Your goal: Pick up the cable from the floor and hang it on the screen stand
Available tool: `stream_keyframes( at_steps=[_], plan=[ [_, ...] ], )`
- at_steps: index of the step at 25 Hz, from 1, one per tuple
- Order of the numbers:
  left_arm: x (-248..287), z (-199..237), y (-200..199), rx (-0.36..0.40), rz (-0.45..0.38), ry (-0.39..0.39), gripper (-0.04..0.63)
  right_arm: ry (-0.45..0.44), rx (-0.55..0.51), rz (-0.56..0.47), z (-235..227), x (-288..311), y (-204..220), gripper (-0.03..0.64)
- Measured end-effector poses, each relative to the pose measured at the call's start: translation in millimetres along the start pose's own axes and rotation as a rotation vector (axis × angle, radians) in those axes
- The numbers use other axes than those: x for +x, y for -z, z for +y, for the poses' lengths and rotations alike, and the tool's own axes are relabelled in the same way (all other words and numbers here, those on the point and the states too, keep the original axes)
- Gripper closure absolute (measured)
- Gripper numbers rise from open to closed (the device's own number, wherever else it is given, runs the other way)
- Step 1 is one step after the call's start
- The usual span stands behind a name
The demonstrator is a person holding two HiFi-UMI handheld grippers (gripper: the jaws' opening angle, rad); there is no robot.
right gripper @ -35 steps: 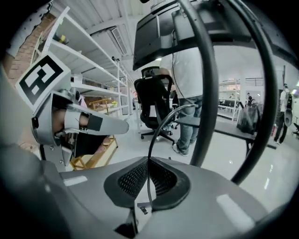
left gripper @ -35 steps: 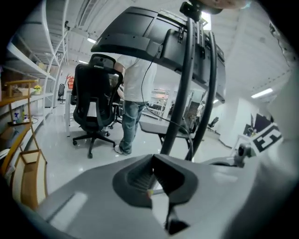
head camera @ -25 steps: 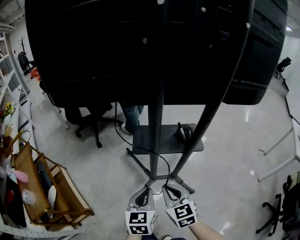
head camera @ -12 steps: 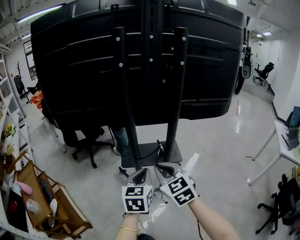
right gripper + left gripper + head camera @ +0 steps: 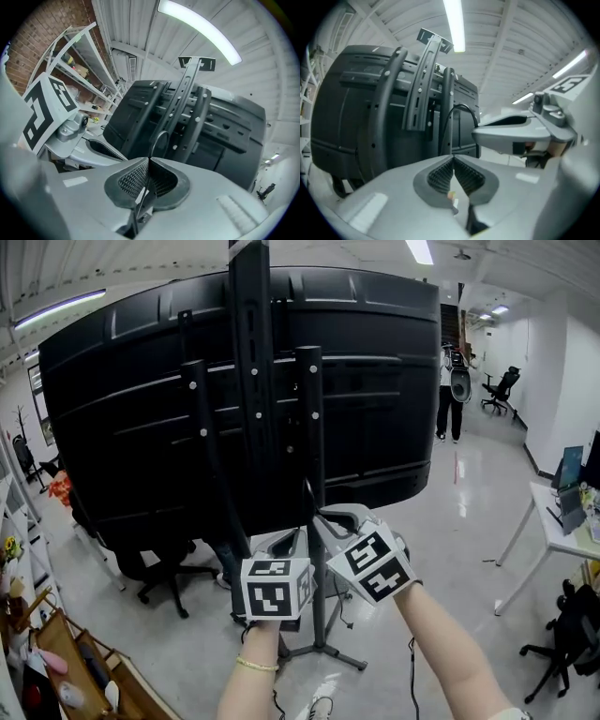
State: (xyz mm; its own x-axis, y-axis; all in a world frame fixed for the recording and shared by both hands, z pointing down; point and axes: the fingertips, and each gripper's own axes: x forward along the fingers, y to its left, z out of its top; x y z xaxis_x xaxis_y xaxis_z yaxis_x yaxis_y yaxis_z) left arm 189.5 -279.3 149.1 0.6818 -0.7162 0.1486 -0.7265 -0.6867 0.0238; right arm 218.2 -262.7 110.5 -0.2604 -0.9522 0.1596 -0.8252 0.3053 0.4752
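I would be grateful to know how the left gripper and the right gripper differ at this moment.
The right gripper is shut on the thin black cable, which arcs up from its tips; the left gripper is shut with no cable rising from its tips. In the head view the right gripper is tilted and slightly higher, while the left gripper sits square. Both are side by side before the screen stand.

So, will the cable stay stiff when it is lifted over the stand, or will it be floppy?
Probably floppy: the thin cable curves in a loose arch between the right gripper and the left gripper. It is likely light, since a small pinch holds it. It may slide on the smooth screen stand.
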Motion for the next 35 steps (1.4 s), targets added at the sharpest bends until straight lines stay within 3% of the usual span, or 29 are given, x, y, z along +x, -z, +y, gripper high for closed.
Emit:
stream_keyframes(
  at_steps=[4, 9, 14, 19, 26, 31, 35],
  plan=[
    [21.5, 1.5, -75.4, 0.058, -0.099, 0.027, 0.588, 0.098, -0.006, -0.035, -65.5, 3.1, -34.6, 0.607],
    [41.8, -0.9, -146.6, 0.137, -0.178, 0.044, 0.588, 0.160, -0.030, -0.086, -126.9, 11.0, -82.1, 0.607],
    [61.4, 8.1, -191.7, 0.180, -0.225, 0.040, 0.588, 0.215, -0.042, -0.131, -169.9, 23.3, -128.1, 0.606],
    [75.1, 25.3, -227.2, 0.167, -0.254, 0.037, 0.588, 0.268, -0.005, -0.155, -213.7, 33.9, -160.9, 0.606],
    [88.0, 44.5, -252.8, 0.180, -0.259, 0.000, 0.588, 0.339, 0.017, -0.095, -255.5, 58.8, -163.4, 0.606],
    [95.1, 48.0, -238.8, 0.174, -0.247, 0.005, 0.588, 0.328, 0.095, -0.052, -259.4, 69.4, -141.3, 0.606],
    [100.0, 44.8, -220.8, 0.164, -0.222, 0.011, 0.588, 0.310, 0.095, 0.001, -246.9, 73.7, -131.8, 0.597]
  ],
)
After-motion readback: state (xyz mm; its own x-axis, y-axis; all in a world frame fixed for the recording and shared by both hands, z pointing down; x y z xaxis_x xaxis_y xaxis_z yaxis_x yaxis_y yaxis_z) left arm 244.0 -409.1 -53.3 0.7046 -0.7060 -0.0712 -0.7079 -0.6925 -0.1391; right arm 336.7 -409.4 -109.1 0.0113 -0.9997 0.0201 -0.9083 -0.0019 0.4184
